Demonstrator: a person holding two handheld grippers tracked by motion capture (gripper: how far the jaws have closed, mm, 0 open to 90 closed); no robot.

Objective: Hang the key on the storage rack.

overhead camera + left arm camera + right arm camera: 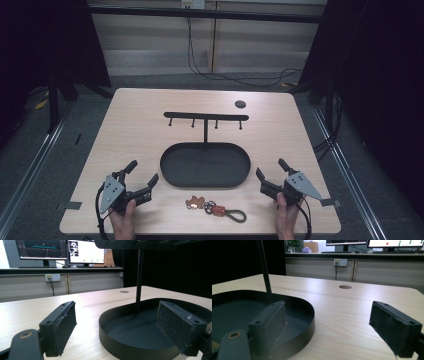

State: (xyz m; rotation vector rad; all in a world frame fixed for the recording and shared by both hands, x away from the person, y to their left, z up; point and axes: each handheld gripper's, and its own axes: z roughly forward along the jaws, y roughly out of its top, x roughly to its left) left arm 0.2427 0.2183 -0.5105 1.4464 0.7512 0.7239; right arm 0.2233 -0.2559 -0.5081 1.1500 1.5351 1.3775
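A black oval tray (170, 172) lies mid-table, and a thin post (205, 131) rises from its far side to a crossbar with several hooks (206, 116). In front of the tray lies a keychain (216, 207) with a copper tag, metal rings, a red piece and a dark green loop. My left gripper (144, 171) rests open at the front left, its jaws pointing towards the tray. Front right, my right gripper (270, 168) is open too, just beside the tray's right end. Nothing is between the jaws of the left gripper (118, 322) or the right gripper (329, 322).
A round hole (240, 104) sits in the tabletop at the back right. Monitors and a wall socket stand beyond the table. Cables hang down behind its far edge. Bare wood lies to the left and right of the tray.
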